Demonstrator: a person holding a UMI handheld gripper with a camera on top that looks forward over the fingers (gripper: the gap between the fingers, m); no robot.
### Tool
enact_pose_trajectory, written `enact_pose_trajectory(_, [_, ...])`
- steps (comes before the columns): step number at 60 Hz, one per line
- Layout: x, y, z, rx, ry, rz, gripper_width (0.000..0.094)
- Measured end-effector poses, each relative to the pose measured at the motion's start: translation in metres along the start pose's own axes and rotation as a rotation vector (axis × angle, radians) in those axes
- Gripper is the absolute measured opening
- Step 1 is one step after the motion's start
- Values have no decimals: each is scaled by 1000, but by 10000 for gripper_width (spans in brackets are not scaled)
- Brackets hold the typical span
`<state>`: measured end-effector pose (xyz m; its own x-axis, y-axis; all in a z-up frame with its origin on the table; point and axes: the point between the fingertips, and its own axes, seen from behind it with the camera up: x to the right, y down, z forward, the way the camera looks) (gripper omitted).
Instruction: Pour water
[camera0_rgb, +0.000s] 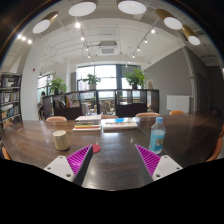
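Wooden table (112, 140): one pink cup (61, 139), one bottle (158, 135), fingers (80, 158) apart

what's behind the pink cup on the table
Behind the pink cup, farther along the table, lies a stack of books, with chair backs beyond. Whatever sits directly behind the cup is hidden. The open fingers hold nothing.

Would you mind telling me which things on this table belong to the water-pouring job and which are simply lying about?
Belonging to the job:
- water bottle, beyond the right finger
- pink cup, beyond the left finger
- gripper, fingers open, holding nothing

Lying about:
- stack of books, farther back on the table
- flat papers or books beside that stack
- potted plants by the windows
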<state>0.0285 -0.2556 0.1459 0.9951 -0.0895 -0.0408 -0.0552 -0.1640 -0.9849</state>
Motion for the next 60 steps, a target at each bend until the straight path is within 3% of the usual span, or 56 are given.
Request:
enact_pose_trajectory(5, [64, 27, 27, -26, 45, 15, 843])
enact_pose_trajectory(16, [165, 30, 71, -27, 164, -9, 829])
enact_pose_trajectory(37, [226, 19, 181, -24, 213, -65, 838])
enact_pose_trajectory(43, [224, 20, 203, -14, 190, -46, 734])
enact_pose_trajectory(47, [222, 25, 212, -16, 179, -43, 504])
enact_pose_trajectory(52, [220, 21, 211, 4, 177, -60, 471])
enact_pose_trajectory(60, [220, 18, 214, 3, 180, -84, 327])
